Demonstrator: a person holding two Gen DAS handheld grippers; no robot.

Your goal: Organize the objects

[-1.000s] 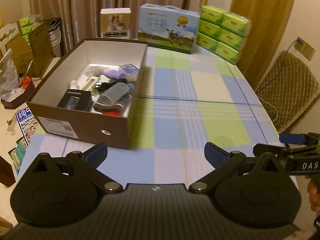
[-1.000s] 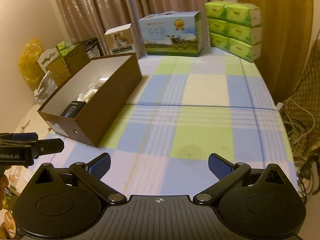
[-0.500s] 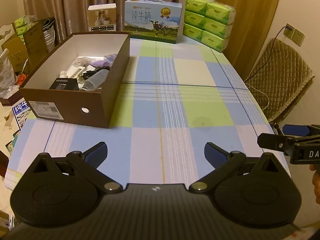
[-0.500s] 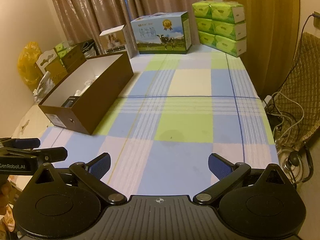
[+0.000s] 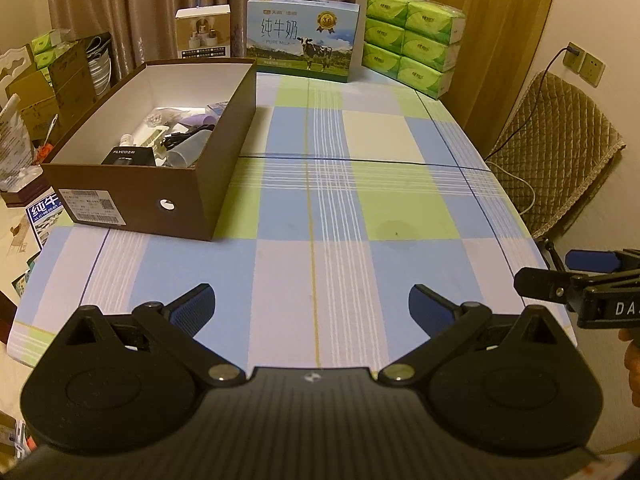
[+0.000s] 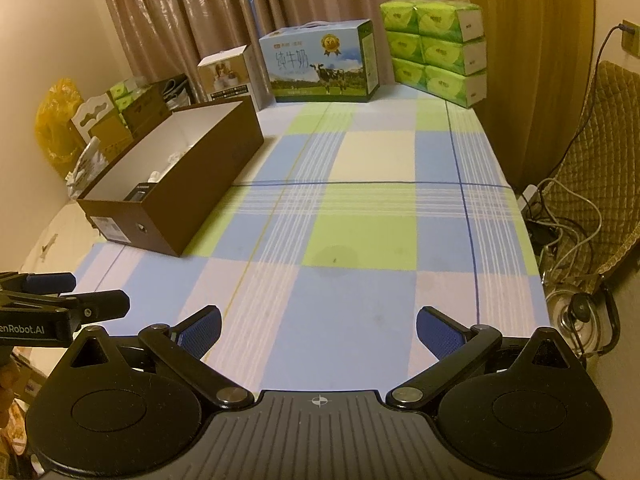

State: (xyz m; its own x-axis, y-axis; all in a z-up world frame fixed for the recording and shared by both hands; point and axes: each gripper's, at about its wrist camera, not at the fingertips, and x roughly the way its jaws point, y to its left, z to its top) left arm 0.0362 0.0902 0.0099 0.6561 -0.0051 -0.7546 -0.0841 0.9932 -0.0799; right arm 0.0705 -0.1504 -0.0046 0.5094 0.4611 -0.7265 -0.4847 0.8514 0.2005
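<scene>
Both my grippers hang over the near edge of the table (image 5: 400,140), nothing in either. Left gripper (image 5: 312,308): fingers (image 5: 192,308) spread wide, blue ribbed pads facing in across a bare gap. Right gripper (image 6: 318,326): same, fingers (image 6: 436,332) wide apart and empty; in the left wrist view it shows at the right edge as a black bar with a blue pad. Black matte plastic bodies, round pivot housings, ribbed front plate on each. Table wears a smooth plaid cloth in blue, green and cream squares with thin white and dark stripes; a faint round stain on a green square near mid-table. Brown cardboard box (image 5: 224,128), rectangular, open top, white inside, sits on the left half of the table, well apart from both grippers; printed label and a round finger hole on its near end. Small items lie piled in the box: a flat black case marked FLYCO (image 5: 128,156), a clear plastic bottle (image 5: 188,152) on its side, a black cable, white and lilac bits I can't identify. Along the far edge: a small cream carton (image 5: 204,32), a glossy milk carton (image 5: 302,36) with a cow print and carry handle, and a stack of green film-wrapped tissue packs (image 5: 412,48), two wide, three high. Quilted tan chair cover (image 5: 560,152) to the right of the table; pleated curtains behind.
</scene>
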